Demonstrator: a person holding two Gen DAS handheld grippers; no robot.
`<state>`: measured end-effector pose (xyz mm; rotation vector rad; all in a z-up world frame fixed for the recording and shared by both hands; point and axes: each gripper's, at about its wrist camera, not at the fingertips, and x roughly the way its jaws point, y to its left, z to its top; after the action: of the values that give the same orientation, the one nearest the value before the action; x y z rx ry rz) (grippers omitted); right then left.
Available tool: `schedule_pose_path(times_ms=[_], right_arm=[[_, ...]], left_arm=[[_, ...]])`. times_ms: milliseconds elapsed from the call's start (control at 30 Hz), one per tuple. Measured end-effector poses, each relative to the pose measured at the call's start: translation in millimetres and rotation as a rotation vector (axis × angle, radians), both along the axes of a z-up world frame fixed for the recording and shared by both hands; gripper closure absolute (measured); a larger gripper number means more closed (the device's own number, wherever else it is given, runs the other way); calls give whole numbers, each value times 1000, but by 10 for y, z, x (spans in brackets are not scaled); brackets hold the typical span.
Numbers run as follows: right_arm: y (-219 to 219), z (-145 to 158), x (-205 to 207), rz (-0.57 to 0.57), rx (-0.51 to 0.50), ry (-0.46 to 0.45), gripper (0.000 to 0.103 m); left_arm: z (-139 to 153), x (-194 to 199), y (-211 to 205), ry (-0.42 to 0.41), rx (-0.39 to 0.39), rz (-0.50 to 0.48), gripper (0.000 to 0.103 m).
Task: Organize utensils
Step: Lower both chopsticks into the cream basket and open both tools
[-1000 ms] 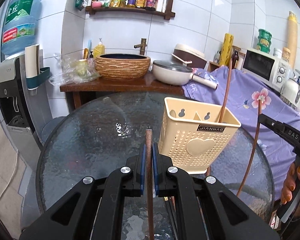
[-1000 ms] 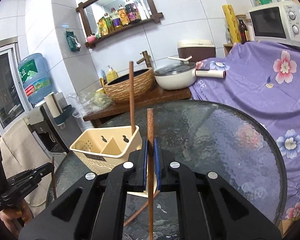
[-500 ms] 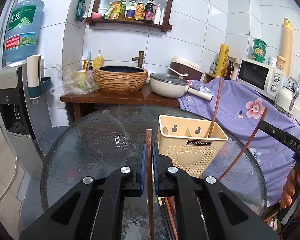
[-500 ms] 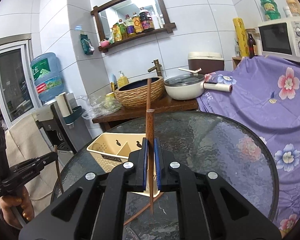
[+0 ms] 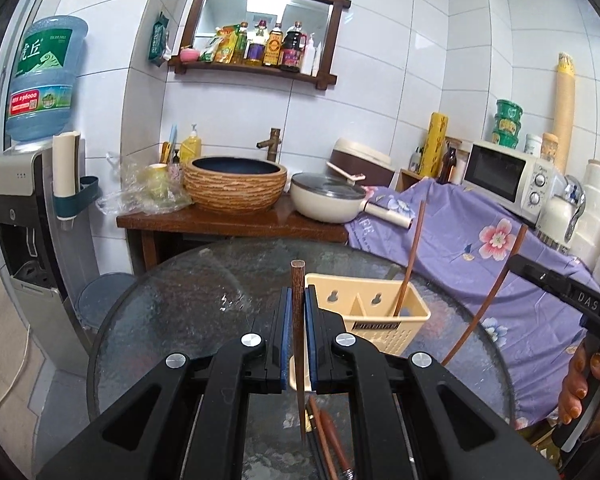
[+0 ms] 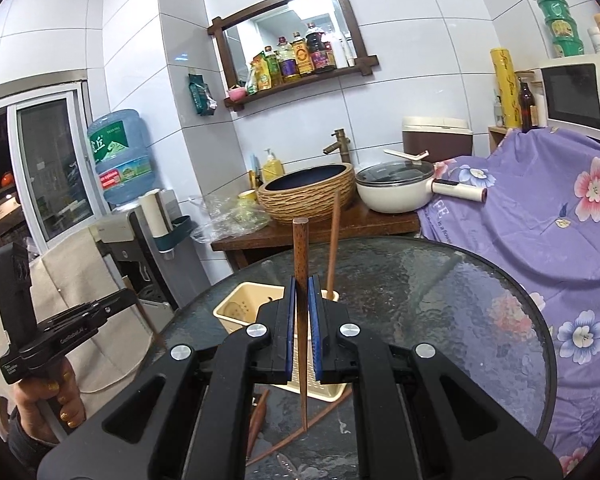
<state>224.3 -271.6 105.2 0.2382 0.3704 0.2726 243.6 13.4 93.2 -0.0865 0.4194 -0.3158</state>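
Standing in the cream holder [image 5: 384,320], one chopstick [image 5: 410,260] leans.

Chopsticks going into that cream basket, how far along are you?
Done: one chopstick stands in the basket. In hand: the left gripper and right gripper each clamp one chopstick. Left: more utensils lie on the glass table.

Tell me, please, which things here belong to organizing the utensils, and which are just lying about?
Job: left gripper and right gripper, each clamping a chopstick; cream utensil basket; loose utensils on the table.

Bystanders: saucepan, microwave, water bottle.
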Motion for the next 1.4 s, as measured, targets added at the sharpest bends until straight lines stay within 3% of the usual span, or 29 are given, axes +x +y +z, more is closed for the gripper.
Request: schedule_pose_path(times_ms=[467, 667, 800, 900, 1033, 1400], right_arm=[[67, 813, 127, 51, 6, -78, 96], [109, 1207, 273, 29, 9, -138, 96], [154, 1287, 386, -1, -16, -173, 96], [218, 1181, 503, -29, -51, -175, 96], [273, 911, 649, -48, -80, -152, 96], [274, 213, 884, -63, -82, -47, 96]], left_arm=[[819, 22, -134, -111, -32, -57, 97], [1214, 210, -202, -134, -95, -69, 97], [1355, 349, -208, -164, -133, -46, 97], [1303, 496, -268, -175, -122, -7, 97], [1025, 696, -365, -158, -103, 23, 97], [329, 887, -485, -57, -43, 12, 97]])
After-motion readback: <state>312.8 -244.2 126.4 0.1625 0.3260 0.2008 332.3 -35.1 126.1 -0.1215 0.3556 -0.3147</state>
